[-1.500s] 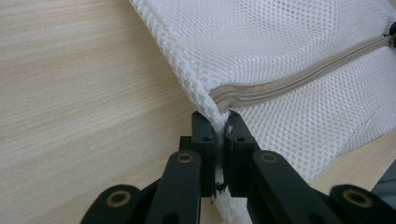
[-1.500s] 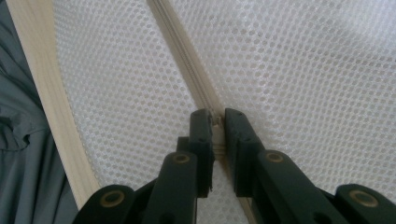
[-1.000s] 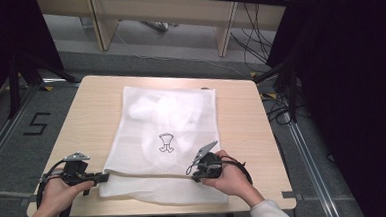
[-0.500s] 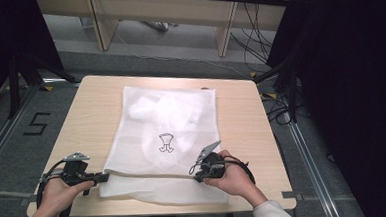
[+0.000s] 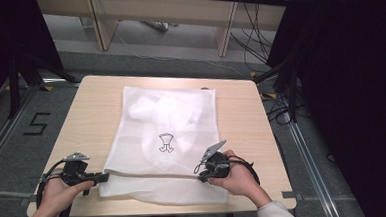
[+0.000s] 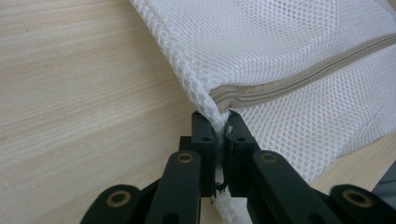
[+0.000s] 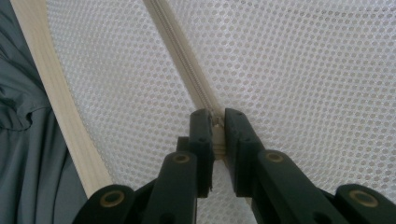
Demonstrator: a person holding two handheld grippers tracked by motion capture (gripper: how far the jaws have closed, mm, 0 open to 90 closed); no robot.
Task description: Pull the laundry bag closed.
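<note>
high view, mesh laundry bag (image 5: 170,134) on table (image 5: 241,111), both tools clamping its zipper edge

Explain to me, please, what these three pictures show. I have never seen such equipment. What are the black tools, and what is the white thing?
A person sits at a wooden table and holds a hand tool in each hand: a gripper with two black jaws. The high view looks down from above the person. There the left gripper is at the lower left and the right gripper at the lower right.

The other two pictures come from small cameras riding on the grippers, each looking along its own jaws.

On the table lies a white mesh laundry bag, with something white inside and a small black drawing on it. A zipper runs along its near edge.

In the left gripper view, the jaws are shut on the bag's corner, at the zipper's end. In the right gripper view, the jaws are shut on the zipper line itself; whether they pinch the slider, I cannot tell.
</note>
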